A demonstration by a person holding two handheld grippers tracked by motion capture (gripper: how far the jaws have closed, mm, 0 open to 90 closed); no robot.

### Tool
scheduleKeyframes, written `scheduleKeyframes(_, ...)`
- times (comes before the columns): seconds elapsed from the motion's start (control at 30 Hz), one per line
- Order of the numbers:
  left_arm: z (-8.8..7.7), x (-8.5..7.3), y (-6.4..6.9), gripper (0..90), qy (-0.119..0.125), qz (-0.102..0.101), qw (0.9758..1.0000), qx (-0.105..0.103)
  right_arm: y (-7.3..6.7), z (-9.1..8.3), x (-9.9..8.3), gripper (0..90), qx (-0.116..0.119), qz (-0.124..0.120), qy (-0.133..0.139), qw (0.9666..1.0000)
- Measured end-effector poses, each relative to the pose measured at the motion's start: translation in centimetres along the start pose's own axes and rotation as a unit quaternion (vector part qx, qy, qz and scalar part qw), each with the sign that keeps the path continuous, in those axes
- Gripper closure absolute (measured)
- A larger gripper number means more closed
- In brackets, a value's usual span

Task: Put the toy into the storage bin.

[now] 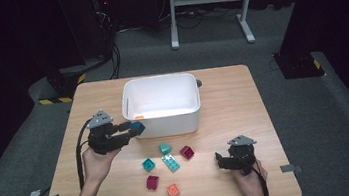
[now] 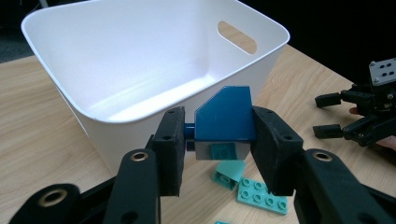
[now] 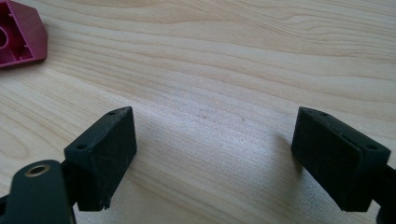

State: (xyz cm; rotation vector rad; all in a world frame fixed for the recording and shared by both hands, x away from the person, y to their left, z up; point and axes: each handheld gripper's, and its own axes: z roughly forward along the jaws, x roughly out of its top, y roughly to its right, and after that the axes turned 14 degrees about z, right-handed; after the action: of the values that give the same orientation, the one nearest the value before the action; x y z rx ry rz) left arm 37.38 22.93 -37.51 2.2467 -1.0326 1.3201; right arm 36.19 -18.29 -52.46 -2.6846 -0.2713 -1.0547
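My left gripper (image 1: pixel 131 130) is shut on a dark blue brick (image 1: pixel 138 127) with a slanted corner, held above the table just in front of the white bin (image 1: pixel 158 82). In the left gripper view the blue brick (image 2: pixel 224 116) sits squeezed between both pads of the left gripper (image 2: pixel 219 140), close to the bin's near wall (image 2: pixel 116 135). My right gripper (image 1: pixel 220 160) rests low at the table's right front. Its jaws stand wide apart in the right gripper view (image 3: pixel 215 154), with bare wood between them.
Loose bricks lie between the hands: a teal one (image 1: pixel 165 148), a flat teal plate (image 1: pixel 171 162), a dark red one (image 1: pixel 186 152), another teal one (image 1: pixel 148 164), a magenta one (image 1: pixel 152 182) and an orange one (image 1: pixel 173 190). A red brick (image 3: pixel 18 35) lies ahead-left of the right jaws.
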Motion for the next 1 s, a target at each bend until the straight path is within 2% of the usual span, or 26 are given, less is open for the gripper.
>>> scheduleKeyframes(0.47,-0.2,2.2,-1.3,56.6,0.007,-0.004,1.0000,-0.002,0.0,0.0,0.0,13.7,0.000,0.000,0.000,1.0000)
scheduleKeyframes(0.63,0.1,2.8,-1.9,56.6,0.005,-0.014,0.9999,0.002,0.0,0.0,0.0,13.7,0.000,0.000,0.000,1.0000)
scheduleKeyframes(0.87,0.3,4.3,-2.3,56.6,0.003,-0.007,0.9999,0.012,0.0,0.0,0.0,13.7,0.000,0.000,0.000,1.0000)
scheduleKeyframes(1.0,0.8,4.9,-2.8,56.6,0.001,-0.013,0.9998,0.014,0.0,0.0,0.0,13.7,0.000,0.000,0.000,1.0000)
